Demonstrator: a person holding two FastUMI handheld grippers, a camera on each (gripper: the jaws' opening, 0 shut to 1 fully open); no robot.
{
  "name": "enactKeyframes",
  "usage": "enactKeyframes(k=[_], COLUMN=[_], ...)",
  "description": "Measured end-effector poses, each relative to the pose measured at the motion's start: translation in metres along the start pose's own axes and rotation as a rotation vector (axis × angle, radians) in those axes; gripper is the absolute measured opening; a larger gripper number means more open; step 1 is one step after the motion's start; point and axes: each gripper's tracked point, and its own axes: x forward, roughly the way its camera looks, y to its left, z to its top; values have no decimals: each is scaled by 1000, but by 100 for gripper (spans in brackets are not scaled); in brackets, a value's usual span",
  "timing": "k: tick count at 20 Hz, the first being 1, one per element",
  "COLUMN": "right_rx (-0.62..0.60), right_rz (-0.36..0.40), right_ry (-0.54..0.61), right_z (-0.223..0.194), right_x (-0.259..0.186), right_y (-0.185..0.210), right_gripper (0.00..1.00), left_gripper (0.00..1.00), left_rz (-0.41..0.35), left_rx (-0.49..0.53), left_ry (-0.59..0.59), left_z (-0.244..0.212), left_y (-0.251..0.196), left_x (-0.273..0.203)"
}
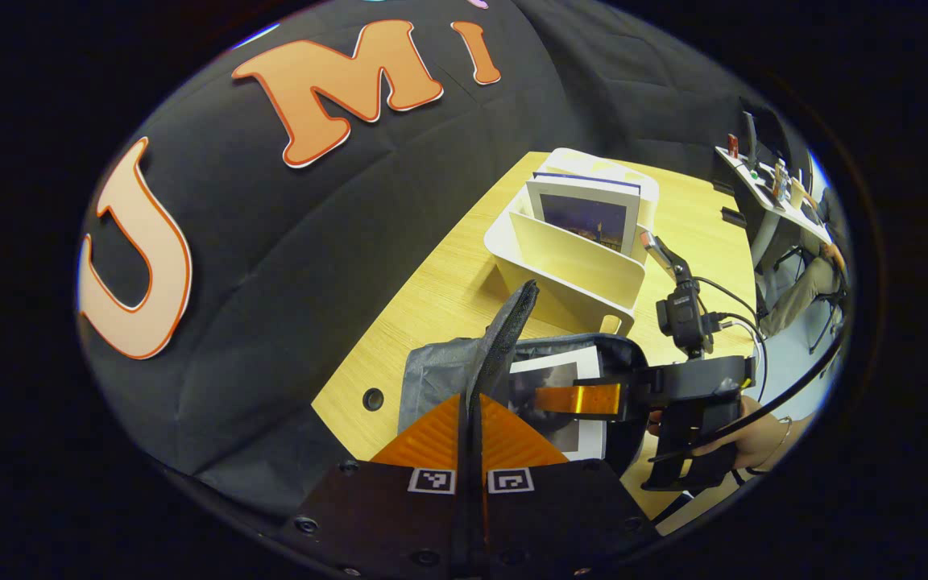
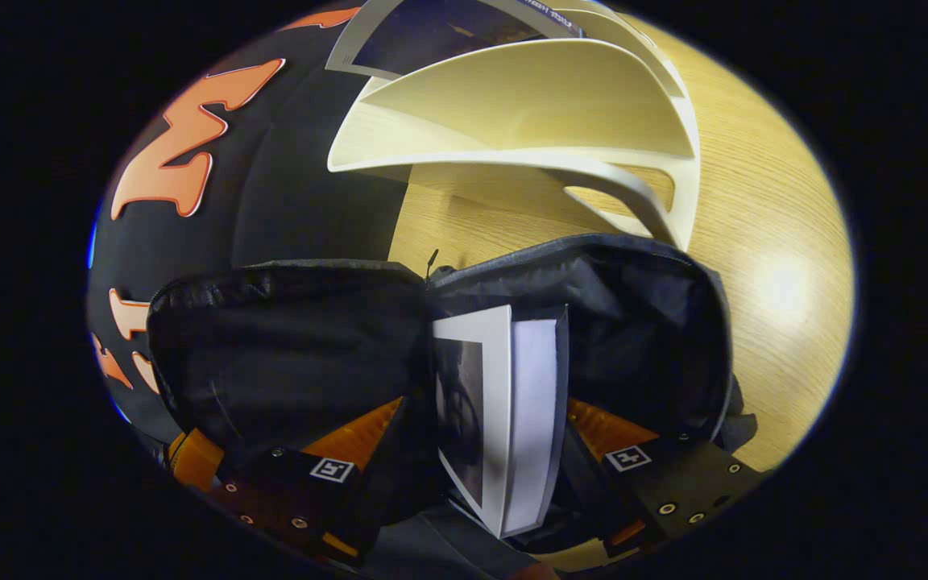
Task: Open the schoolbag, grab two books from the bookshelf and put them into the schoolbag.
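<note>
schoolbag (image 2: 641, 322) open | book (image 2: 504, 411) inside | left claw (image 1: 470, 419) pinching flap (image 1: 504, 338)

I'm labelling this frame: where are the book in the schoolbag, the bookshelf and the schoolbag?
book (image 2: 504, 403), right gripper view, on its page edge.
bookshelf (image 1: 573, 270), left gripper view, on its front divider.
schoolbag (image 2: 641, 322), right gripper view, on its inner lining.

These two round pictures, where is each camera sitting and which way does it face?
Left gripper view: rides on the left gripper, shut on the schoolbag flap; faces the table, bookshelf and the right gripper with the hand holding it.
Right gripper view: rides on the right gripper, open; faces into the open schoolbag at a book between its fingers.
Shared: schoolbag, book, bookshelf, table.
</note>
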Motion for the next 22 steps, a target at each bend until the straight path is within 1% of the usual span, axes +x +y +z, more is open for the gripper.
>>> enactKeyframes(k=[3, 5, 7, 10, 12, 14, 15, 18, 22], right_rx=[1, -12, -36, -100, -184, -271, -313, -442, -636], right_rz=[-24, -37, -47, -88, -139, -196, -227, -302, -371], right_ry=[10, -6, -31, -72, -89, -117, -134, -163, -144], right_z=[5, 16, 31, 60, 79, 102, 116, 151, 182], right_x=[-24, -42, -62, -97, -121, -148, -161, -198, -222], right_y=[-14, -21, -27, -38, -48, -57, -59, -51, -17], right_gripper=[98, 98, 98, 98, 98, 98, 98, 98, 99], left_gripper=[1, 1, 0, 0, 1, 0, 1, 1, 1], left_rz=[-10, -29, -40, -50, -63, -34, -40, -67, -51], left_rx=[-15, -37, -68, -114, -198, -238, -256, -267, -239], left_ry=[-12, -24, -32, -59, -76, -74, -75, -90, -100], left_z=[-3, -6, -9, -12, -14, -24, -28, -28, -30], left_y=[-3, -7, -10, -9, -2, 14, 13, 4, 3], left_x=[1, 2, 5, 2, 1, 3, 4, 2, -1])
